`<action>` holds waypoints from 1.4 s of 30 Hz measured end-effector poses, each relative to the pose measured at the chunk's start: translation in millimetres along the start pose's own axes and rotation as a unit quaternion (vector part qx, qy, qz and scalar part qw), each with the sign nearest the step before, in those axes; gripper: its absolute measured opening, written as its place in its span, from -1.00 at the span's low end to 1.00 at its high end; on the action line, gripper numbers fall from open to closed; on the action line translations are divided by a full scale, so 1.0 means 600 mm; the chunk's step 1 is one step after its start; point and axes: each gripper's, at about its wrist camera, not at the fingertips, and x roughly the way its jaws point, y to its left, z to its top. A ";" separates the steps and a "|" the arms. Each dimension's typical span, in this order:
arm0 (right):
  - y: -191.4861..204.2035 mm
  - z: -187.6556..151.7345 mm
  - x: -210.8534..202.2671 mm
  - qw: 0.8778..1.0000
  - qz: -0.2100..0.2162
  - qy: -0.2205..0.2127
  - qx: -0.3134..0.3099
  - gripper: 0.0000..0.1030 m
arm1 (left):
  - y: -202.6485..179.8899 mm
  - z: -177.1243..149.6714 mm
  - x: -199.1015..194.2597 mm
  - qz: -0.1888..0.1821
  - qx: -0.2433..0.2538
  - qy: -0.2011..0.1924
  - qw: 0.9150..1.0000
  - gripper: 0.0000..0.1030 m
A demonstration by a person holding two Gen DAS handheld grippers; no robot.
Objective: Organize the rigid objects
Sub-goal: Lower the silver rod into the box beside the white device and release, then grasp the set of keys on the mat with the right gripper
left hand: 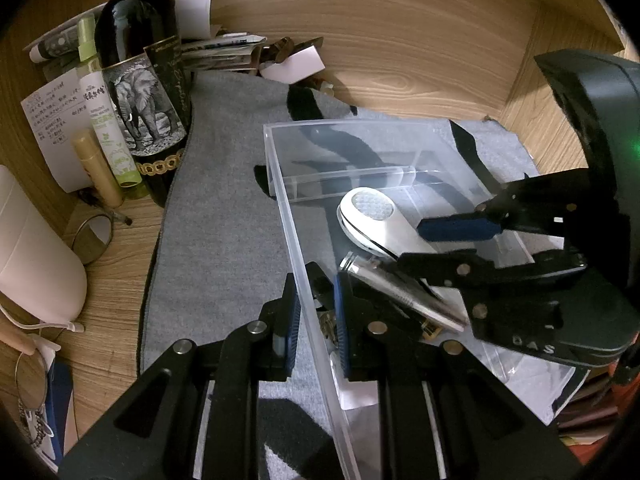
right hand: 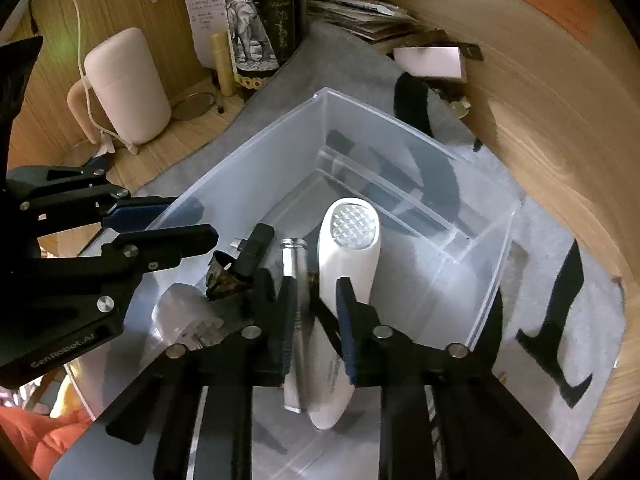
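Observation:
A clear plastic bin (left hand: 292,236) (right hand: 280,140) stands on a grey cloth. In it lie a white handheld device with a honeycomb lens (left hand: 376,216) (right hand: 352,248), a silver metal tube (left hand: 400,288) (right hand: 294,264), a small black adapter (right hand: 256,248) and a white plug (right hand: 184,316). My left gripper (left hand: 314,312) (right hand: 160,220) straddles the bin's left wall, one finger on each side, apparently shut on it. My right gripper (right hand: 314,320) (left hand: 432,240) is open inside the bin, fingers on either side of the tube and the white device's handle.
A dark wine bottle with an elephant label (left hand: 140,92), spray bottles and a lip balm (left hand: 98,168) stand at the back left. A pale humidifier (right hand: 128,88), a small mirror (left hand: 94,236), papers (left hand: 224,48) and a white box (left hand: 296,64) lie around. Wooden walls enclose the desk.

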 end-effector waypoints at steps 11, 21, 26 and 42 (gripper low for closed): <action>-0.027 -0.011 -0.075 0.996 -0.038 -0.071 0.023 -0.32 | 0.000 0.000 0.000 0.000 0.000 0.000 1.000 -0.71; -0.083 -0.051 -0.151 0.984 -0.094 -0.134 0.071 -0.17 | 0.000 0.000 0.001 0.000 0.000 0.000 1.000 -0.71; -0.112 -0.086 -0.157 0.980 -0.110 -0.133 0.103 -0.13 | 0.000 0.000 0.000 0.000 0.000 0.001 1.000 -0.71; -0.183 -0.185 -0.031 0.976 -0.085 -0.034 0.199 -0.12 | 0.000 0.001 0.001 0.000 0.001 0.001 1.000 -0.71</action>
